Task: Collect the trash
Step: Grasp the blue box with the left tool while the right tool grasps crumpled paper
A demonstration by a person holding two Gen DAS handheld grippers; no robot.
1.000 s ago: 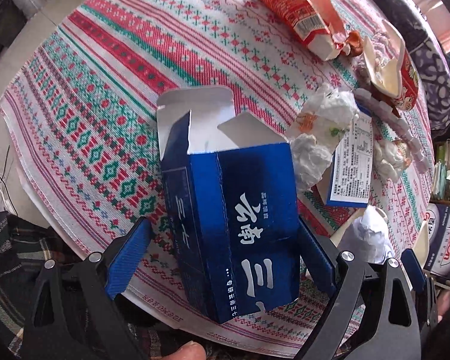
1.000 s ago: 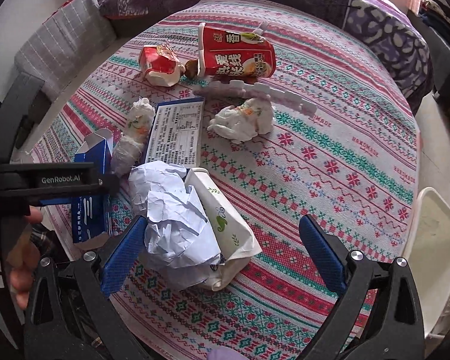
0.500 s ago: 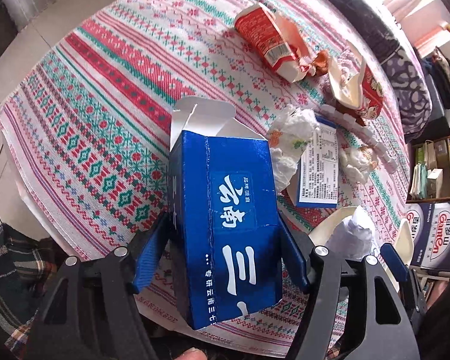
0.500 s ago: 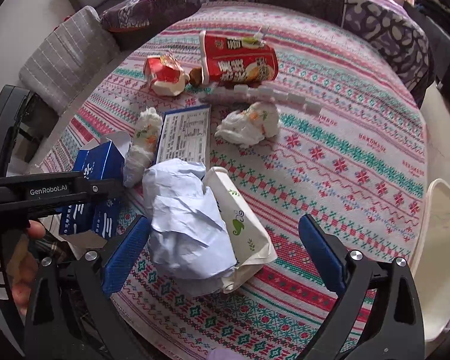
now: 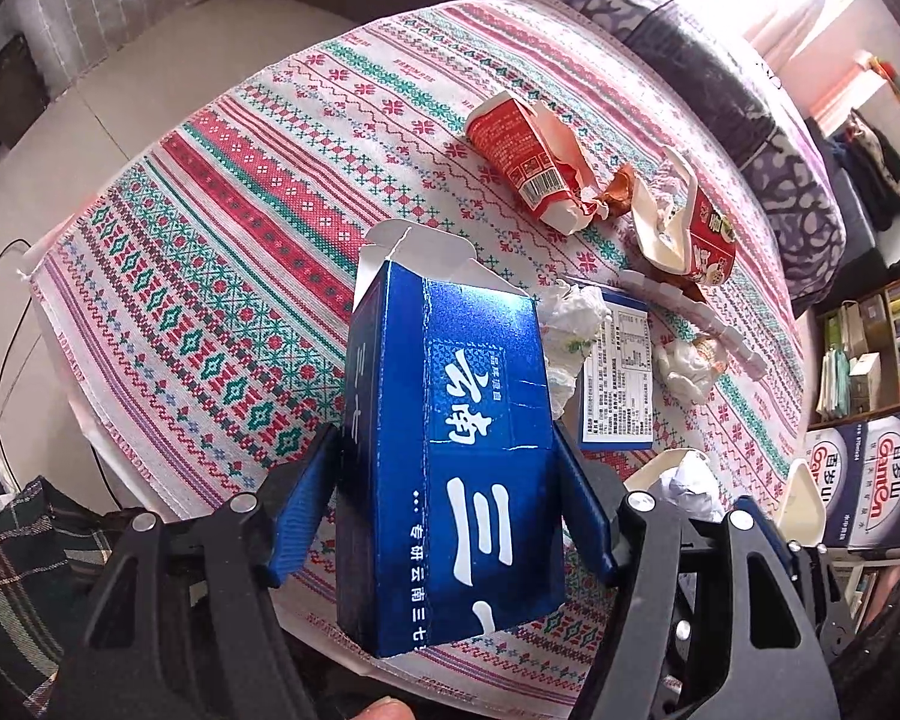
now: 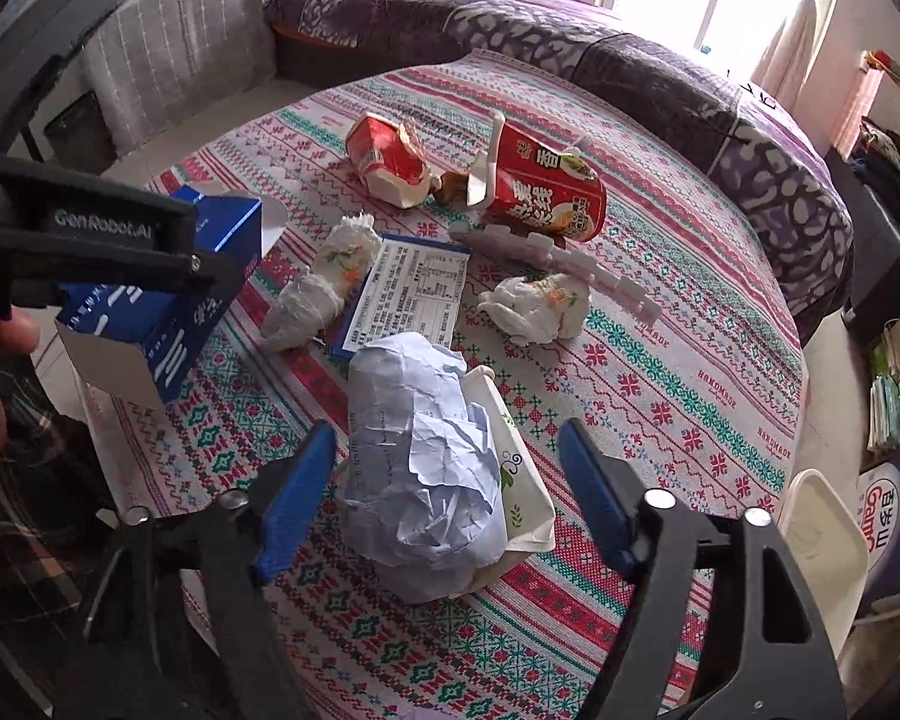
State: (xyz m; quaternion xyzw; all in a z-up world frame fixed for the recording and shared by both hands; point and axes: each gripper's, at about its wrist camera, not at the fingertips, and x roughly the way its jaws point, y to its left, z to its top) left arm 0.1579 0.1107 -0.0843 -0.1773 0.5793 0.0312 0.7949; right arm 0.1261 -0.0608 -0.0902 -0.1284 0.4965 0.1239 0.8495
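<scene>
- Left wrist view: left gripper [image 5: 447, 516] clamps the blue carton [image 5: 450, 456], lifted above the tablecloth [image 5: 222, 276].
- Right gripper [image 6: 447, 480] spread wide around crumpled paper [image 6: 426, 468]; red cup [image 6: 546, 192] at 12 o'clock.

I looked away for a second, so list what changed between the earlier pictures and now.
The left tool closed its fingers onto the blue carton, which was loose between them a second ago, and lifted it off the tablecloth. The right tool narrowed around the crumpled paper on the paper tray but is not clamped. The other trash stayed put.
</scene>
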